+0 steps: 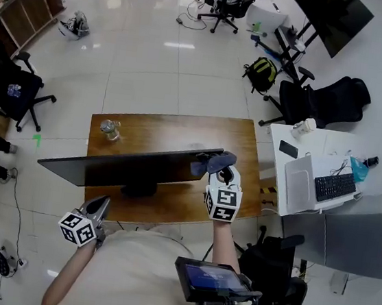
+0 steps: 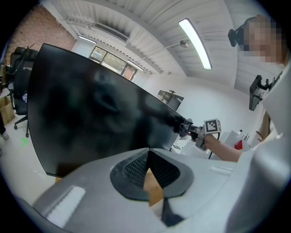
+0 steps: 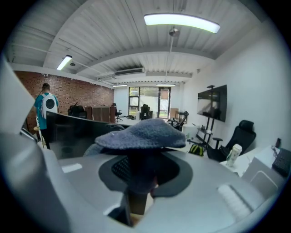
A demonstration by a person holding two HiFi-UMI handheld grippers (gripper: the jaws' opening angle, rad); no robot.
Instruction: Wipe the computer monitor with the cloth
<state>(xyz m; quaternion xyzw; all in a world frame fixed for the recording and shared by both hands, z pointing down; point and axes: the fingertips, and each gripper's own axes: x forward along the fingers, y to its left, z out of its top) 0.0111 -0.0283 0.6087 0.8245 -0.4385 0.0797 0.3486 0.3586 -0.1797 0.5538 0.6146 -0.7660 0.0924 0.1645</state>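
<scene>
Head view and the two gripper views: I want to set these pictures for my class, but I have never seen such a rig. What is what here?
There is no robot here: a person holds a two-jaw gripper in each hand. The head view comes from a camera on the person's head. It looks down on a wooden table that bears a dark monitor and what looks like a small glass jar. Each gripper view comes from a camera riding on that gripper. The right gripper is clamped on a blue-grey cloth at the right end of the monitor's top edge. The left gripper is low on the screen side, jaws together, holding nothing.
</scene>
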